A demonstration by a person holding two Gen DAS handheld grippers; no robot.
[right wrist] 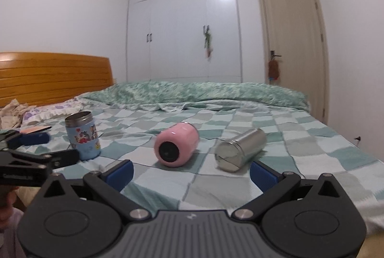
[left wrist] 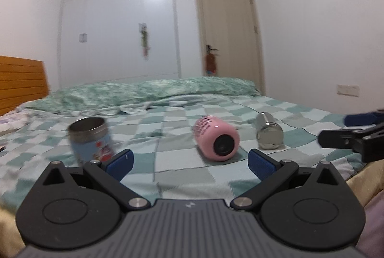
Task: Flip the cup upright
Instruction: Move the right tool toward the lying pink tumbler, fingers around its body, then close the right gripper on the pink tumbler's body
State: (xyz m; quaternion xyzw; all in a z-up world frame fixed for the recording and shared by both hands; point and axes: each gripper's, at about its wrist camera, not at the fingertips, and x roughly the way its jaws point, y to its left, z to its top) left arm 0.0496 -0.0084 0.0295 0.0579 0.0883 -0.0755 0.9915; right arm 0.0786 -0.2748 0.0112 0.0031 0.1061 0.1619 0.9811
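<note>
Three cups are on the checked bedspread. A blue cartoon cup (left wrist: 90, 139) (right wrist: 82, 135) stands upright, mouth up, at the left. A pink cup (left wrist: 216, 138) (right wrist: 176, 144) lies on its side in the middle, its dark base toward me. A steel cup (left wrist: 268, 130) (right wrist: 240, 150) lies on its side at the right. My left gripper (left wrist: 189, 164) is open and empty, short of the pink cup. My right gripper (right wrist: 192, 174) is open and empty, short of the pink and steel cups. Each gripper shows at the edge of the other's view: the right one (left wrist: 348, 128), the left one (right wrist: 36, 150).
A rolled green quilt (right wrist: 196, 91) lies across the far side of the bed. A wooden headboard (right wrist: 55, 75) is at the left with pillows and cloth (right wrist: 14, 111) below it. A white wardrobe (right wrist: 182, 25) and a door (right wrist: 292, 49) stand behind.
</note>
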